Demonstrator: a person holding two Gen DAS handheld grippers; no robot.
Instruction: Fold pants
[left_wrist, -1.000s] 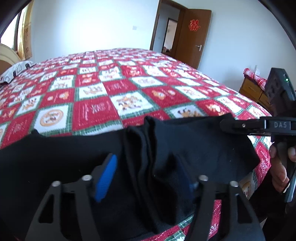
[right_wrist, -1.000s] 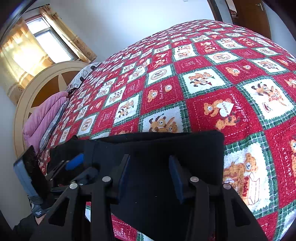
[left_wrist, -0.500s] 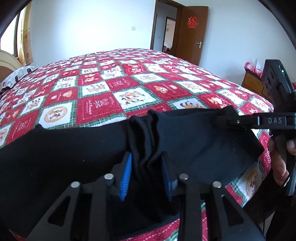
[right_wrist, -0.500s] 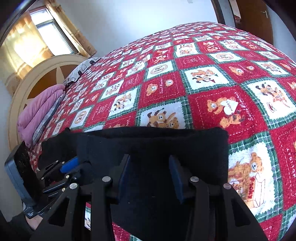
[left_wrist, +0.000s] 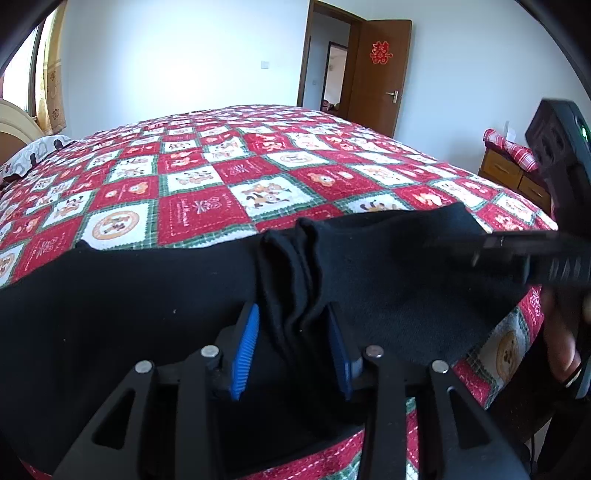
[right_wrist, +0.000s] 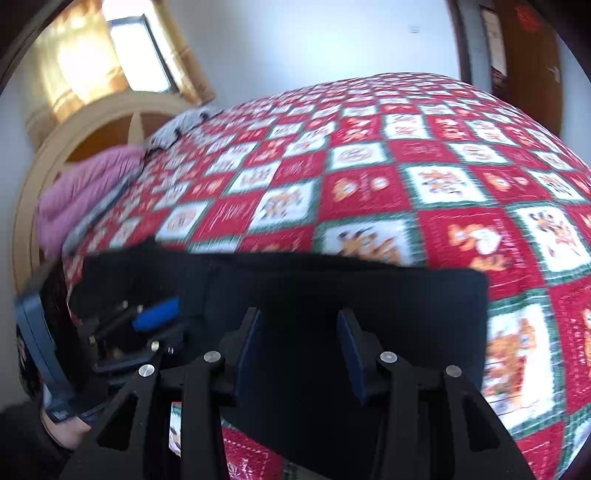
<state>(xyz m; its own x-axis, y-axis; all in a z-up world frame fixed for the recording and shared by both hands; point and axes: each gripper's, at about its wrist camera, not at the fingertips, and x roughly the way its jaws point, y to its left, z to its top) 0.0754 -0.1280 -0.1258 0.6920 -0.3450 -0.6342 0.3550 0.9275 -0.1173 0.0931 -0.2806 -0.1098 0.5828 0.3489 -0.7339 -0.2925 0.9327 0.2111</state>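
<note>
While the black pants (left_wrist: 155, 295) lie stretched across the near edge of the bed (left_wrist: 258, 173), I hold one gripper in each hand above them. My left gripper (left_wrist: 291, 350) has its jaws closed on a bunched ridge of the black cloth: the folds stand up between the two blue pads (left_wrist: 245, 354), and both pads press against them. From that ridge the cloth spreads flat to the left and to the right, and its near edge hangs over the side of the bed.

My right gripper (right_wrist: 299, 350) hovers low over the right part of the pants (right_wrist: 369, 295). Its jaws stand apart, with flat black cloth showing in the gap between them, and I cannot tell if the tips touch the cloth. In the left view the right gripper (left_wrist: 517, 254) shows as a blurred dark bar over the right end of the pants. In the right view the left gripper (right_wrist: 147, 325) sits to the left, low on the cloth, one blue pad showing.

The quilt (right_wrist: 406, 177) is a check of red and white squares with green borders. At the far left a pink blanket (right_wrist: 74, 199) rests against the headboard (right_wrist: 74, 136). A brown door (left_wrist: 380, 74) stands open in the far wall, and a wooden cabinet (left_wrist: 513, 173) is at the far right.
</note>
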